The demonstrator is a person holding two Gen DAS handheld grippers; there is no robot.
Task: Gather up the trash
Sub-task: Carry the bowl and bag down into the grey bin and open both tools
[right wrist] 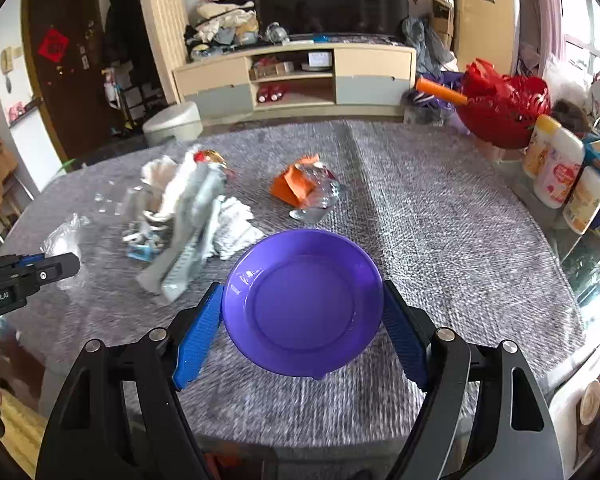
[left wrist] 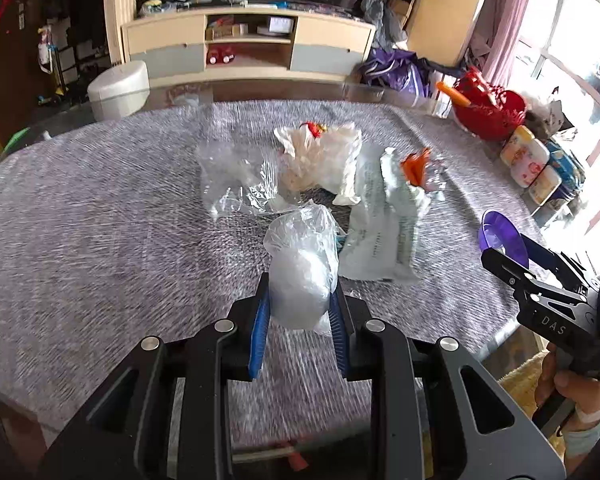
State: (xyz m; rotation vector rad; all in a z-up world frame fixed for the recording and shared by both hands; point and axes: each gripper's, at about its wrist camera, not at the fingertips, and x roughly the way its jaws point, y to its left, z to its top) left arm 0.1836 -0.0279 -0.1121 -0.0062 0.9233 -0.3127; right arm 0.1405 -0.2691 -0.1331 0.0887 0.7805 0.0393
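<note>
A crumpled clear plastic bag (left wrist: 300, 276) is pinched between the pads of the left gripper (left wrist: 300, 316), its jaws narrowed onto it. A purple plastic bowl (right wrist: 302, 302) is clamped across its rim by the widely spread right gripper (right wrist: 302, 332). The bag is judged light, soft and slippery (best taken at a bunched fold). Beyond, a grey mailer (left wrist: 380, 232), a white tissue wad (left wrist: 324, 160) and an orange wrapper (right wrist: 294, 186) are strewn mid-table. Open grey tablecloth (right wrist: 440, 216) is left rightward; bottles (right wrist: 560, 176) line the far right edge.
</note>
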